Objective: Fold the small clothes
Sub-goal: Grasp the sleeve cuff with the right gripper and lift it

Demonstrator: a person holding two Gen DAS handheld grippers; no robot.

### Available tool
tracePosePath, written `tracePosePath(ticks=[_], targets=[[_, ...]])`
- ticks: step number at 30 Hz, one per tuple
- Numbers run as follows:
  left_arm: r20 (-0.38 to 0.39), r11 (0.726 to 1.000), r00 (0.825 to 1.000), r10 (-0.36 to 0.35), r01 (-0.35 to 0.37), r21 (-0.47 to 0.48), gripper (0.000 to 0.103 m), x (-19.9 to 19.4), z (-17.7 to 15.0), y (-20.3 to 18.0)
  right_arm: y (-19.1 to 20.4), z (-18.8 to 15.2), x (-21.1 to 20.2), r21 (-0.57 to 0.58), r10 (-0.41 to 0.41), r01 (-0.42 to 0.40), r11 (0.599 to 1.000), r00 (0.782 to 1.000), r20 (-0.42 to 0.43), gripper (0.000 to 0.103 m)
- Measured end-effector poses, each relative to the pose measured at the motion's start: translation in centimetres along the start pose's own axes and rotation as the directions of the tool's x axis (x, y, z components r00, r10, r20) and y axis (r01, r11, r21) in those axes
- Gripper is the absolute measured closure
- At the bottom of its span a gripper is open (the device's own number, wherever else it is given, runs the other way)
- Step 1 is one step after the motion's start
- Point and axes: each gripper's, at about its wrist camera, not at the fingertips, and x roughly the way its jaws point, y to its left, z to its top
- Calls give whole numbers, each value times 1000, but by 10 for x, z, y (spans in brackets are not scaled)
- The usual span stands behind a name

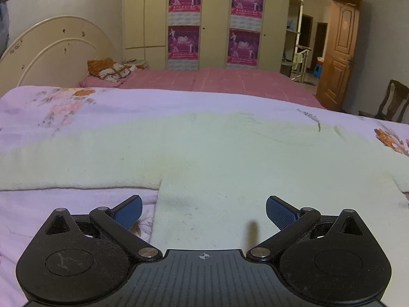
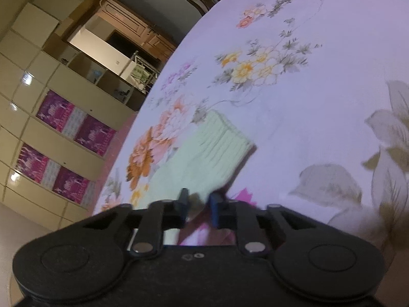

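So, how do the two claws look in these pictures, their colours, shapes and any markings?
Both are alike. The left claw has a black ribbed body with a small white crosshair mark, two rounded black lobes with round caps, black link arms on silver pivot pins, and blue dimpled pads. The right claw shows the same black lobes, silver pins and blue pads, blurred. No cables or sleeves show.

Fuzzy knit garment (image 1: 204, 153); smooth printed cotton bedspread (image 1: 64, 102).

My left claw (image 1: 203, 211): matte black plastic, two rounded lobes with embossed discs, silver pivot screws, ribbed centre plate bearing a small crosshair mark, and blue dimpled pads (image 1: 129, 213). My right claw (image 2: 199, 204) matches it, black with silver screws and blue pads.
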Motion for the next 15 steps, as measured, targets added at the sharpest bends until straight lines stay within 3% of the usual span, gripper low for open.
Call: tracePosePath(ticks=[2,4,6,8,12,15], targets=[[9,1000,1000,1,-1,-2,0,-2,1,5,6,4,-5,-32,-23,24,999,1000,17,98],[1,1000,1000,13,-13,6,0,0,0,7,21,5,-15,-137,-16,25,990,998,68,99],[-11,1000,1000,23,-23,0,0,3,0,10,26,5,-1,-212,-137,143,967,990,41,99],[-9,1000,1000,29,-29,-8,0,1,1,15,29,6,2,-218,-151,157,963,988,43,99],[-8,999,999,34,-34,1,0,1,2,22,66,-6,-7,-334,-102,127,934,991,91,99],[-12,999,999,34,-33,19,0,0,0,24,101,-27,-7,-450,-51,87,889,994,94,99]])
